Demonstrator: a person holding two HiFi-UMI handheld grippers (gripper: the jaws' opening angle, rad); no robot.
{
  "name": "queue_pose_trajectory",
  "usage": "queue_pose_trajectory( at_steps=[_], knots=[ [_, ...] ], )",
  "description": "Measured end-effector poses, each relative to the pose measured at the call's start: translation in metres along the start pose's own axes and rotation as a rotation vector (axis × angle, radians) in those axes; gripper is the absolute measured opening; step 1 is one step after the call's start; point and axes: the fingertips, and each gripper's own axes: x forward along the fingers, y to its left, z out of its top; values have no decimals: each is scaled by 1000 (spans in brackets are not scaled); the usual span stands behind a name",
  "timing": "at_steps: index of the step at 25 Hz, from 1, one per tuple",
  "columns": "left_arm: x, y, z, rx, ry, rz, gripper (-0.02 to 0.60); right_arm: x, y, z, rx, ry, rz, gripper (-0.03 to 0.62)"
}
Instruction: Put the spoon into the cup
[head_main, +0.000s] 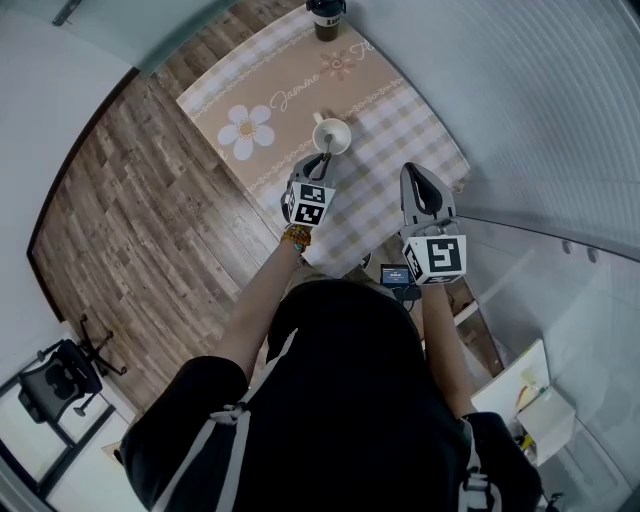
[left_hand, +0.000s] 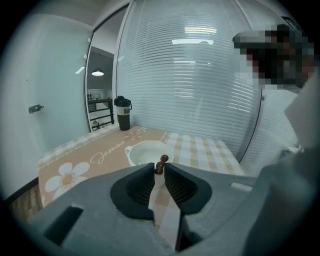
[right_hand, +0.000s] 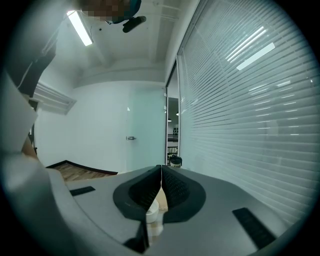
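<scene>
The left gripper (left_hand: 160, 169) clamped the dark brown bead-tipped spoon (left_hand: 162, 160) just short of the white ceramic cup (left_hand: 145, 151), seemingly ready to drop it in, while the right gripper (right_hand: 161, 172) was closed on nothing.

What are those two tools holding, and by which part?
The left gripper pinches the spoon just below its beaded brown end; the right gripper is shut and empty.

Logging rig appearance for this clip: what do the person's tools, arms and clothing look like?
Both the left tool and right tool are grey with black ribbed pads; each carries a white cube of black square markers. Black short-sleeved top, beaded bracelet on the left wrist.
</scene>
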Motion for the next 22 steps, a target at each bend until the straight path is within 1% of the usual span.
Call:
queue_pose_trajectory(
  at_steps=[8, 12, 15, 17, 22],
  knots=[
    [-20, -9, -14, -17, 5, -1, 64, 3, 2, -5, 8, -3, 31, 9],
    [-40, -15, -10, -20, -28, 12, 64, 9, 8, -3, 9, -16, 62, 9],
    [-58, -15, 7, -25, -62, 28, 64, 15, 15, 2, 3, -29, 96, 9],
    [-67, -15, 25, -14, -100, 40, 64, 19, 20, 6, -4, -37, 116, 9],
    [-100, -8, 93, 16, -254, 94, 64, 23, 27, 19, -28, -70, 160, 9]
  ],
)
